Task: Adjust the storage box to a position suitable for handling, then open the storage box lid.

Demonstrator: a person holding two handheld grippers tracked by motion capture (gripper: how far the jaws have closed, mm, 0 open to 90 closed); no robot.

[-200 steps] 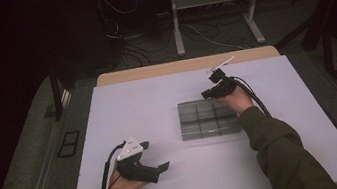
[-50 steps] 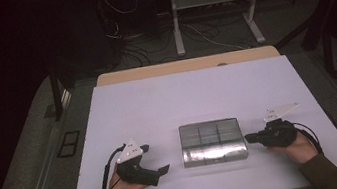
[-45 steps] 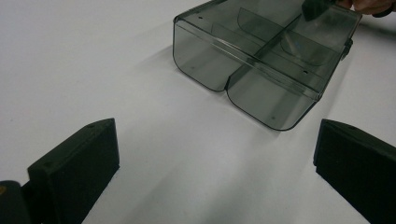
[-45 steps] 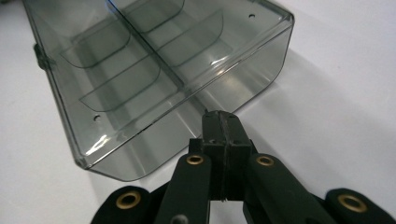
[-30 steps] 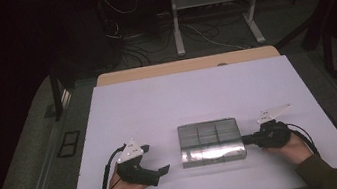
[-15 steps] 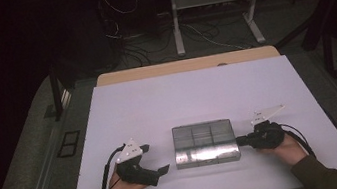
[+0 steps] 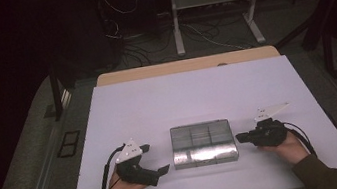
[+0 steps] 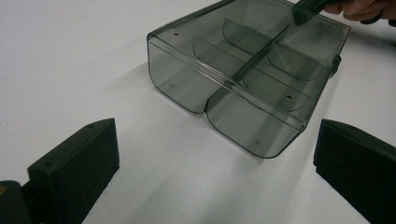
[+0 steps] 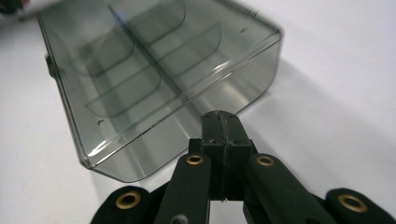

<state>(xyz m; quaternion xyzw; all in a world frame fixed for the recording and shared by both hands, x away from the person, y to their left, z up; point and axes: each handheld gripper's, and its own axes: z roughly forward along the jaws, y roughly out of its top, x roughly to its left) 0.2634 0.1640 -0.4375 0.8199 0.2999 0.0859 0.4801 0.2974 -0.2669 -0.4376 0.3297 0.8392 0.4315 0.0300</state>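
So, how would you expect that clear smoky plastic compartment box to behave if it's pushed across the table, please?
The clear smoky plastic compartment box looks rigid and empty, so probably light. Its flat base on the smooth white table likely slides rather than tips. A push near a corner may swivel it.

So we dragged the clear box [image 7: 203, 143] from mid-worktop [image 7: 192, 96] toward the near edge, then nudged it left with the closed right hand-held gripper [image 7: 240, 139] against its side.
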